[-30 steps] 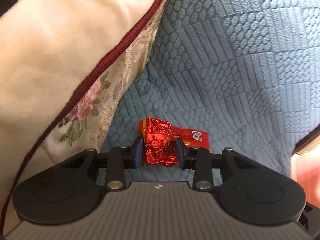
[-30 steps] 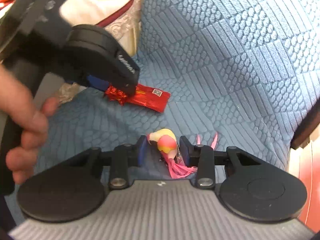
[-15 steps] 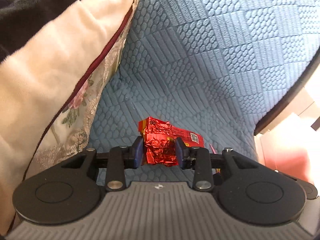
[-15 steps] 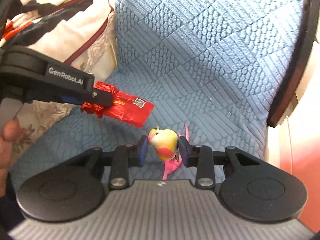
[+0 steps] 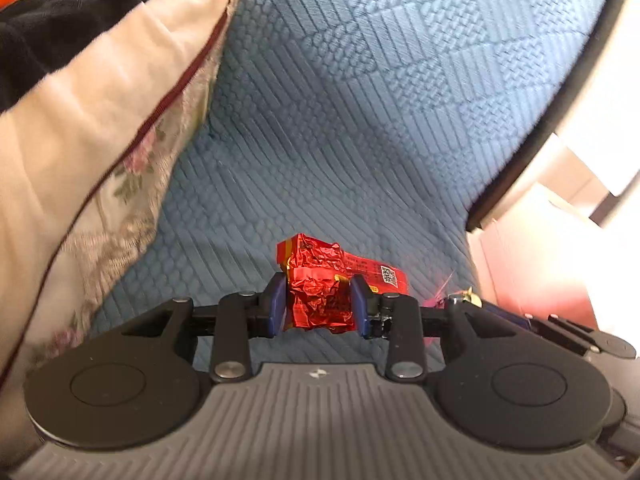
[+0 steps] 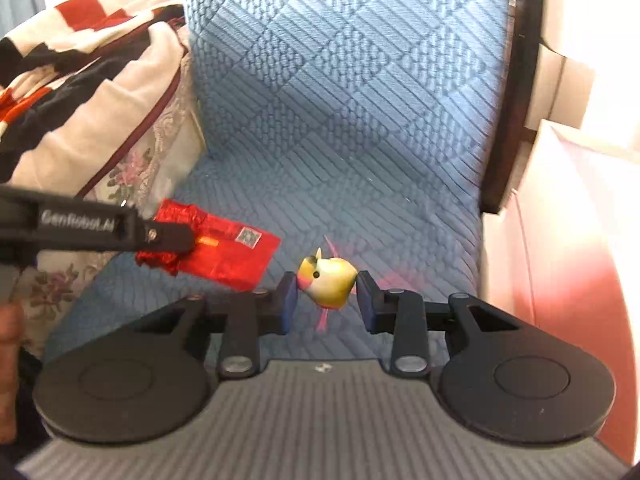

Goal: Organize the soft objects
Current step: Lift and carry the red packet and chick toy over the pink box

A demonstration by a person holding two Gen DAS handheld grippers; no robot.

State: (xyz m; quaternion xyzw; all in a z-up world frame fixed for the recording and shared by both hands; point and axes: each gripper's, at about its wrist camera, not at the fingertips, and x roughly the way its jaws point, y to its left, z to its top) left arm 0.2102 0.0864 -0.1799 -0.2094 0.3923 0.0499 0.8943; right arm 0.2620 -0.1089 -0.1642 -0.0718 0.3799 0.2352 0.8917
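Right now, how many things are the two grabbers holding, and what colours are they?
Red: 1, the crumpled red wrapper in the left gripper.
Yellow and pink: 1, the little toy bird between the right gripper pads.
Total: 2.

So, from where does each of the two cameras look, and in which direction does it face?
Left wrist: sits behind the left gripper, looks down along its fingers at the red wrapper it holds, blue cushion beyond; no body shows.
Right wrist: sits behind the right gripper, looks down at the small toy bird it holds; a hand shows at the left edge.
Shared: wrapper, cushion, floral pillow.
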